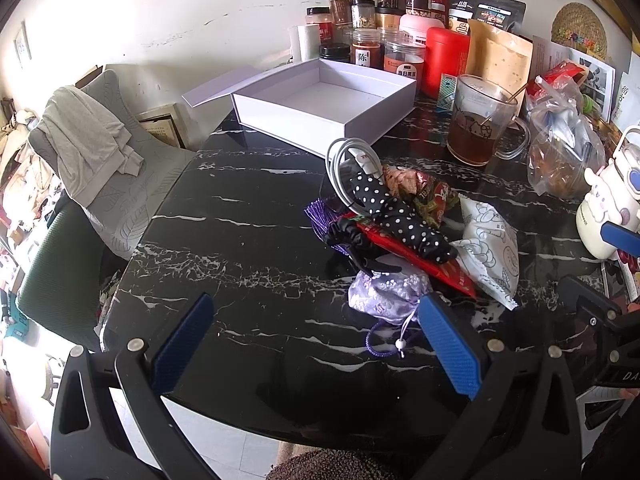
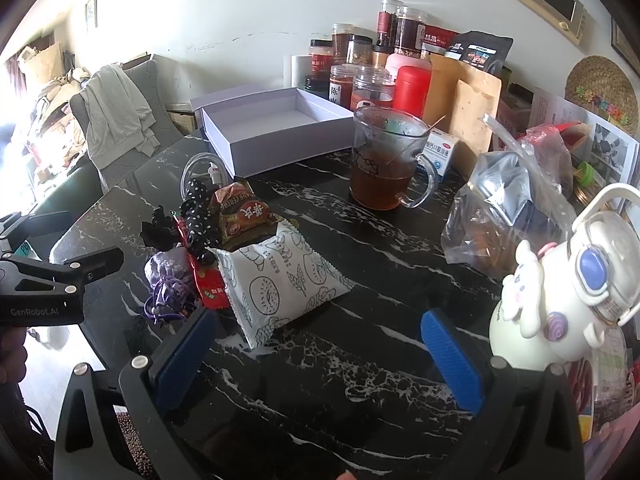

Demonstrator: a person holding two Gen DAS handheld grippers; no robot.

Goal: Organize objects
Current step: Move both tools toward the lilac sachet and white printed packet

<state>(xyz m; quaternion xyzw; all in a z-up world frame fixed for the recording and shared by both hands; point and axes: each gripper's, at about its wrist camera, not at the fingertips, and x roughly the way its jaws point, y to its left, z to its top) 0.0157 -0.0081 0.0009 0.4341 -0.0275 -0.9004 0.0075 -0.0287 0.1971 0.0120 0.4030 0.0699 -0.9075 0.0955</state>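
A pile of small things lies mid-table: a lilac drawstring pouch (image 1: 384,294) (image 2: 170,270), a black polka-dot cloth (image 1: 400,212) (image 2: 198,216), a red packet (image 1: 416,258), a white patterned snack bag (image 1: 488,248) (image 2: 280,276), a brown-red snack pack (image 2: 240,214), a white cable (image 1: 348,160). An empty white box (image 1: 320,100) (image 2: 272,132) stands open behind them. My left gripper (image 1: 316,344) is open, its right finger by the pouch. My right gripper (image 2: 316,356) is open, just short of the white bag.
A glass mug of tea (image 1: 480,120) (image 2: 384,160) stands right of the box. Jars and pouches (image 1: 400,24) line the wall. A clear plastic bag (image 2: 512,208) and a white character bottle (image 2: 568,296) stand at right. A chair with cloth (image 1: 92,152) is left of the black marble table (image 1: 240,240).
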